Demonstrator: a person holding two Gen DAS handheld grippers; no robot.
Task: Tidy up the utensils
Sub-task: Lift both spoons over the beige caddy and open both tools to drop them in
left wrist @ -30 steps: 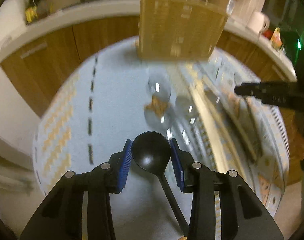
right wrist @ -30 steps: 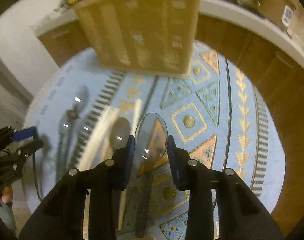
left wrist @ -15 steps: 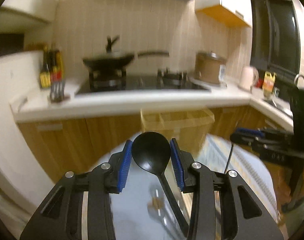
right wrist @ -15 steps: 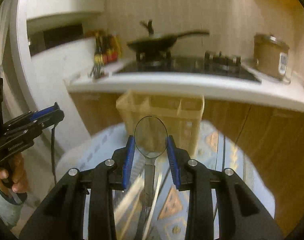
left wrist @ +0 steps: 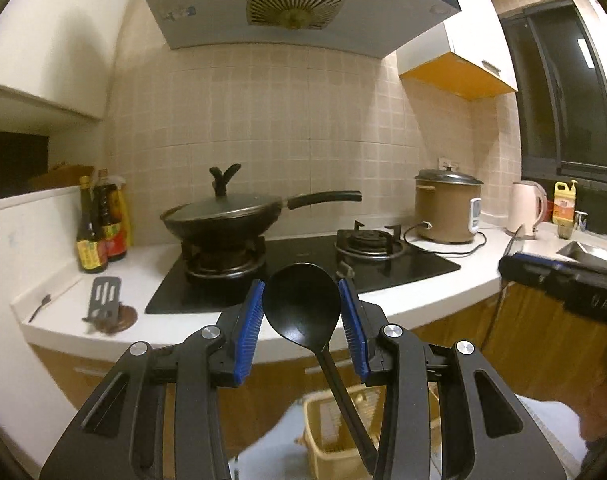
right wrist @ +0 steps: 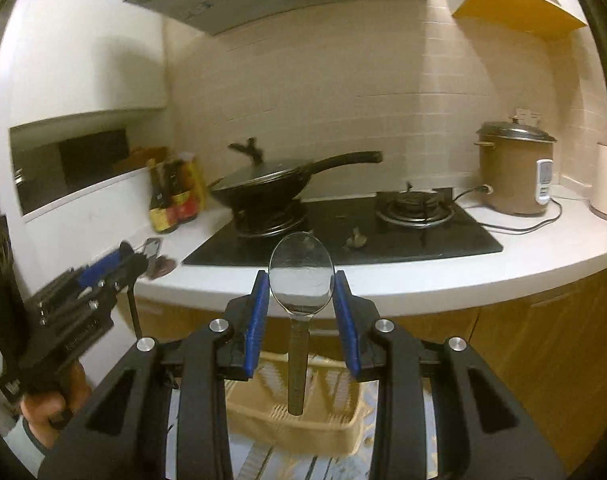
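Both grippers have risen and tilted up since a second ago: the views then looked down on the patterned blue mat with utensils lying on it, and now face the stove and tiled wall.

Left gripper (left wrist: 301,316): blue pads clamped on the bowl of a black ladle (left wrist: 301,306), handle hanging down and slightly rightward between the fingers.

Right gripper (right wrist: 302,302): pads clamped on the bowl of a clear spoon (right wrist: 302,280), ribbed handle hanging straight down.

Yellow slatted basket (right wrist: 343,424) sits low in both views, beneath the held utensils, on the mat in front of the wooden cabinets.

Background: lidded wok (left wrist: 223,218) on the left burner, rice cooker (left wrist: 447,208) on the counter to the right, sauce bottles (left wrist: 101,226) to the left.
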